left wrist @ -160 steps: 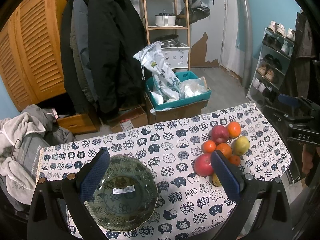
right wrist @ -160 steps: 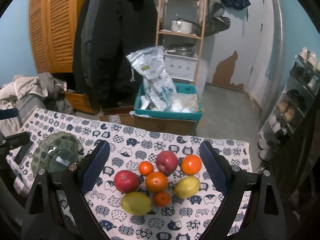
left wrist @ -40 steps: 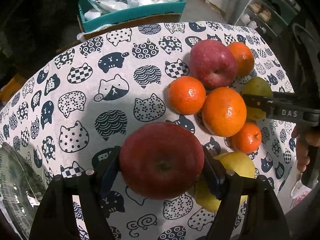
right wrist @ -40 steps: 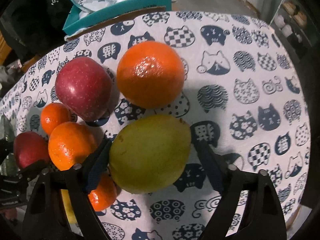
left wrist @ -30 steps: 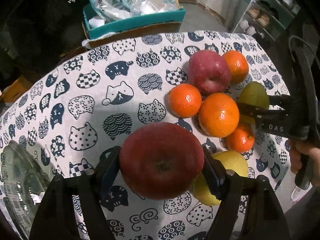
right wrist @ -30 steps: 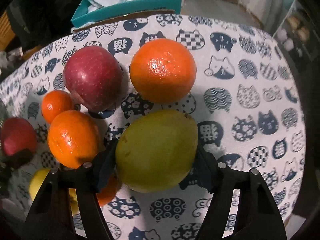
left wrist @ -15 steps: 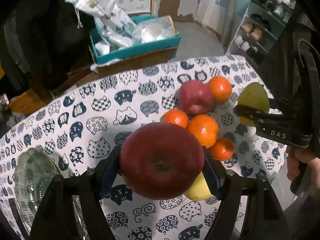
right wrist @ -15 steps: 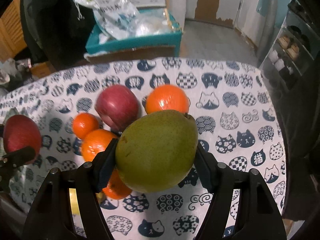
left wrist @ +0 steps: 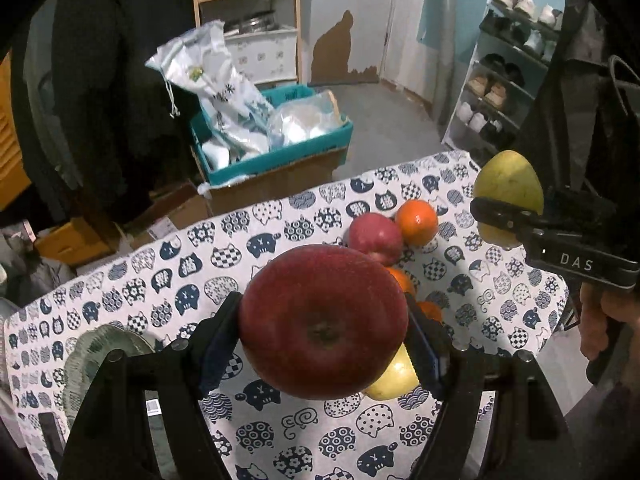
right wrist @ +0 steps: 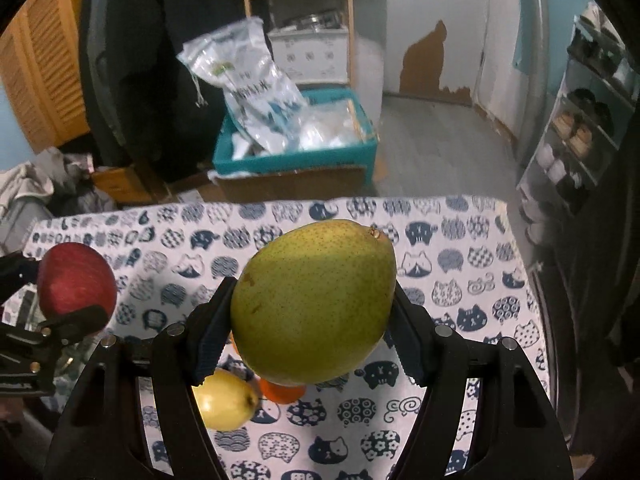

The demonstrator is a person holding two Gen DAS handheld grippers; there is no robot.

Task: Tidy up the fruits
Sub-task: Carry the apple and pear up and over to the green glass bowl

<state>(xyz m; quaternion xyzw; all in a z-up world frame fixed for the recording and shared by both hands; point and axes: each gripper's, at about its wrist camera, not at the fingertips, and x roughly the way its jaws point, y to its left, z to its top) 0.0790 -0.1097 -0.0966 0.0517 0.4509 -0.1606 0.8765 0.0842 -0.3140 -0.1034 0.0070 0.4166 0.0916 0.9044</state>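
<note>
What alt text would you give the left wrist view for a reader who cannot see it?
The left tool grips a red apple above a table covered in a cat-print cloth. At right, the right tool holds a green pear over a second apple, oranges and a yellow fruit; a glass bowl sits lower left.

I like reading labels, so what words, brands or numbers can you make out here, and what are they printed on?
"DAS": white letters on the black body of the right hand-held gripper.
Print on the white plastic bag in the teal box: too blurred to read.
Sticker on the glass bowl: too small to read.
</note>
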